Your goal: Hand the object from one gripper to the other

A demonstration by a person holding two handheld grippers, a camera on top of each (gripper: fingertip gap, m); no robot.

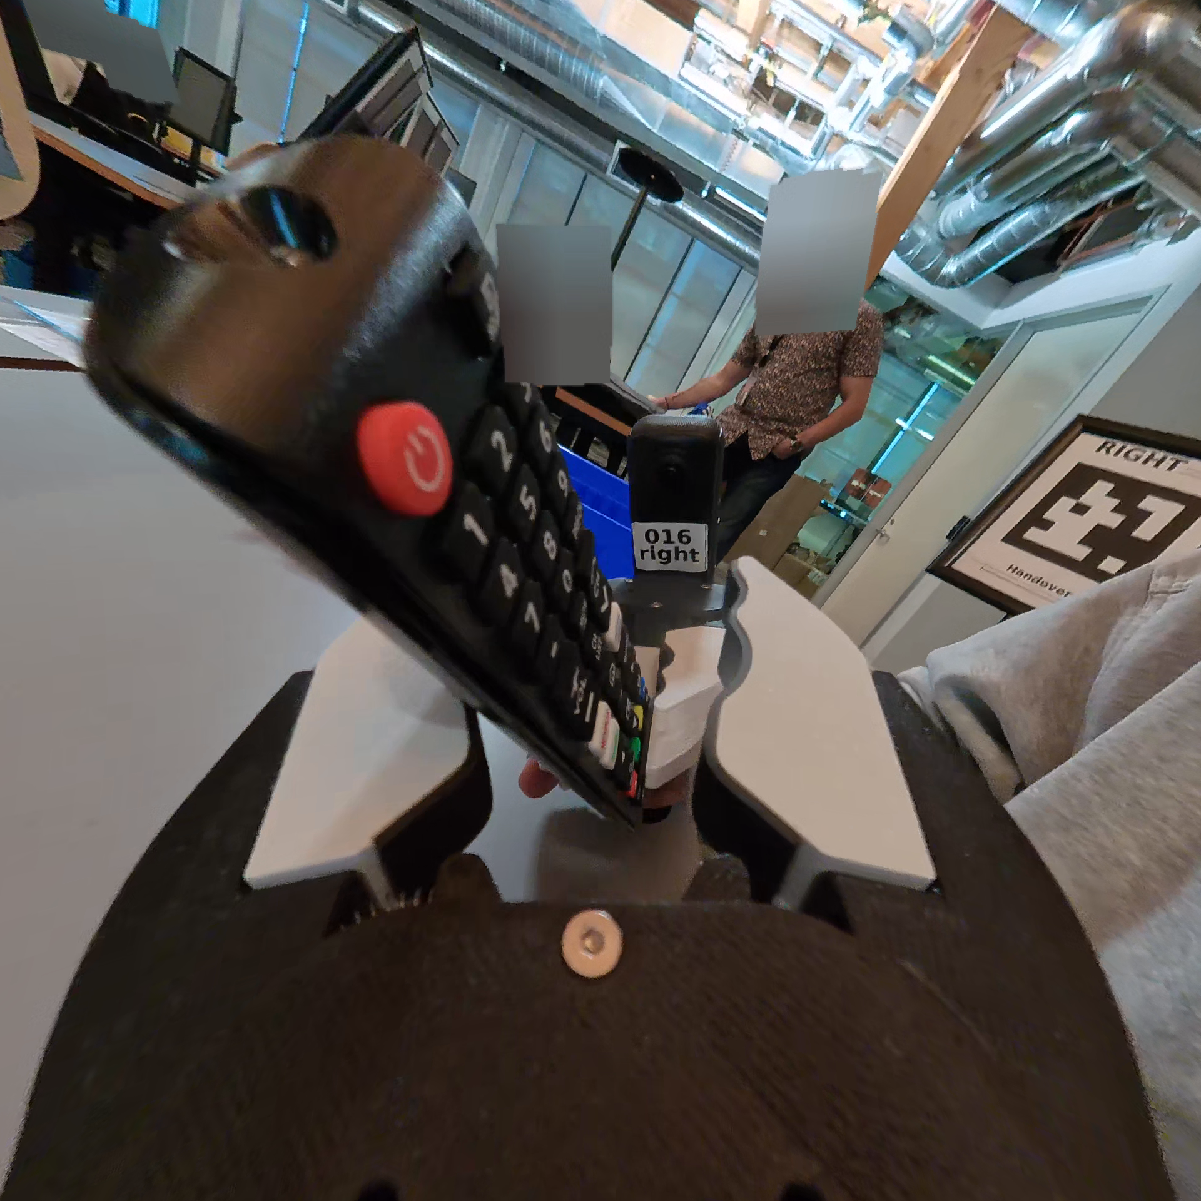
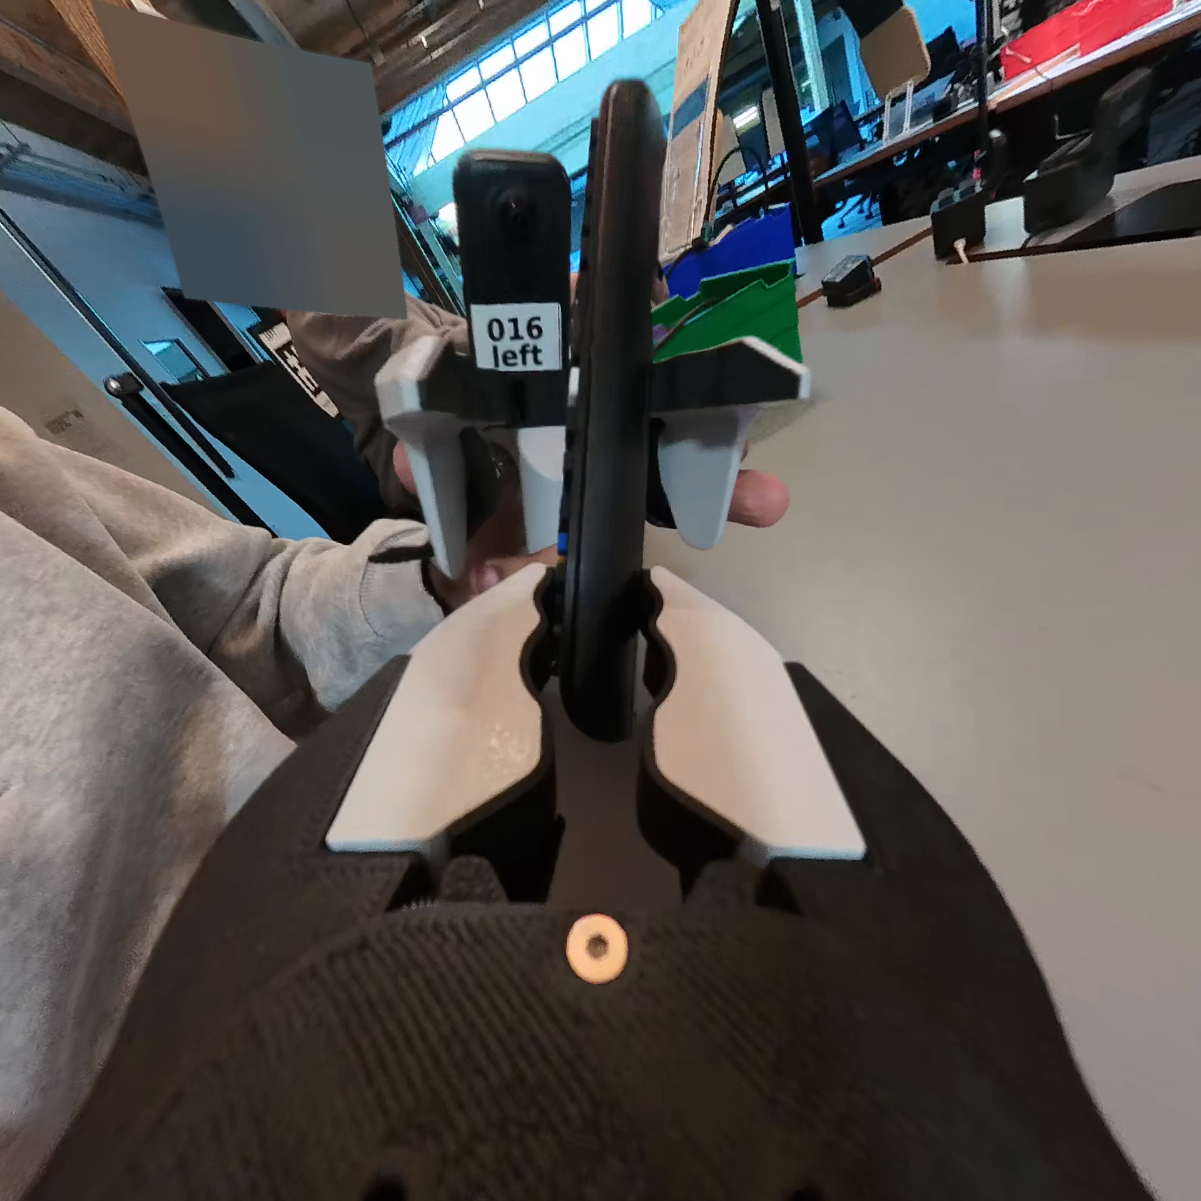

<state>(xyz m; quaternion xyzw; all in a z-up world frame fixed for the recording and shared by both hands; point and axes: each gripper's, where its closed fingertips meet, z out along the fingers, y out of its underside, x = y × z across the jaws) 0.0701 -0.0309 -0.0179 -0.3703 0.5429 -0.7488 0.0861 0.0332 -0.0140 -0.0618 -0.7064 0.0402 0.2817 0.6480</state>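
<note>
The black remote control (image 2: pixel 601 455) stands edge-on above the bench (image 2: pixel 975 520), clamped low down by the right hand-held gripper (image 2: pixel 598 617). The left hand-held gripper (image 1: pixel 588 650) is spread wide around it.

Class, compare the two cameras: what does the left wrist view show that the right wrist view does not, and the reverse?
Only the left wrist view: the keypad face of the black remote control, with its round red power button, and a person in a patterned shirt. Only the right wrist view: a green plastic bin and a small black device on the grey table; the remote appears edge-on. Both: the remote, clamped by the right gripper, with the open left gripper around it.
</note>
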